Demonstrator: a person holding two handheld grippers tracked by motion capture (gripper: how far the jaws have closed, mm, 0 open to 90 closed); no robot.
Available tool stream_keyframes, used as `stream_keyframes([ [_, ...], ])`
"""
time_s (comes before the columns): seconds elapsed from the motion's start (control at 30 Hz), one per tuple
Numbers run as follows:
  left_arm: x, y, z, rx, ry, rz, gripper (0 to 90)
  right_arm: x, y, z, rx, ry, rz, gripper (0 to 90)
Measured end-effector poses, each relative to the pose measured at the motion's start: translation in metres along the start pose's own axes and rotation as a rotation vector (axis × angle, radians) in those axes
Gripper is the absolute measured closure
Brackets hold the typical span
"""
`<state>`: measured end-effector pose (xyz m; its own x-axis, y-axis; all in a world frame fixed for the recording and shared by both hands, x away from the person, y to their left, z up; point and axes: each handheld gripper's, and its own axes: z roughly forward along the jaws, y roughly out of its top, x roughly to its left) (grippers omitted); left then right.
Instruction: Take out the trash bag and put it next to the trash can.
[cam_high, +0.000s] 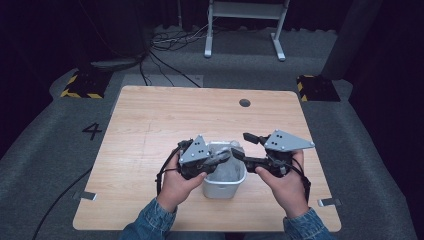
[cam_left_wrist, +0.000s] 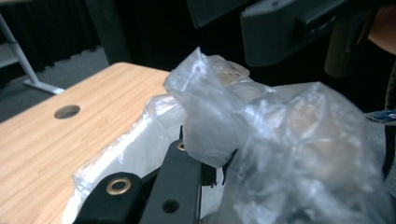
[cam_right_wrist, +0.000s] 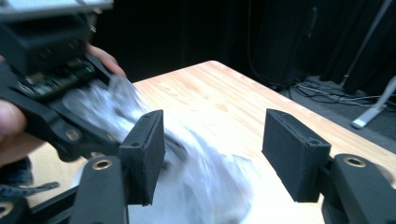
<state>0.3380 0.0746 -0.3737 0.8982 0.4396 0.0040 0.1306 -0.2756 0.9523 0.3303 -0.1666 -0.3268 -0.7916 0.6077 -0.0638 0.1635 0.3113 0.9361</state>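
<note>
Denim sleeves (cam_high: 150, 216) are covering both forearms; black grippers, left gripper (cam_high: 227, 154) and right gripper (cam_high: 246, 147), are wearing grey three-cornered plates and brass-ringed screws.

1. The table (cam_high: 150, 120) top is light wood, smooth, with fine lines in it.
2. The bag (cam_left_wrist: 280, 140) is thin clear plastic, shiny and crinkled.
3. The bin (cam_high: 223, 187) looks like smooth white plastic.
4. The sleeves (cam_high: 150, 222) are blue denim cloth.
5. The floor (cam_high: 45, 150) is grey, rough carpet.
</note>
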Motion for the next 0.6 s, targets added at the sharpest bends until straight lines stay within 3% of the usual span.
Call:
stream_keyframes([
  [0.1, -0.001, 0.002, -0.001, -0.017, 0.007, 0.010, 85.8, -0.003, -0.007, -0.004, 0.006, -0.002, 0.011, 32.1],
  [0.3, -0.003, 0.008, -0.005, -0.064, 0.006, 0.018, 85.8, 0.003, -0.023, 0.006, 0.082, 0.033, 0.032, 22.6],
  [0.43, -0.007, 0.012, -0.007, -0.089, -0.011, 0.032, 85.6, 0.011, -0.026, 0.016, 0.119, 0.068, 0.022, 21.8],
  [0.6, -0.008, 0.015, -0.012, -0.137, -0.035, 0.029, 85.5, 0.019, -0.027, 0.032, 0.167, 0.077, -0.007, 22.2],
])
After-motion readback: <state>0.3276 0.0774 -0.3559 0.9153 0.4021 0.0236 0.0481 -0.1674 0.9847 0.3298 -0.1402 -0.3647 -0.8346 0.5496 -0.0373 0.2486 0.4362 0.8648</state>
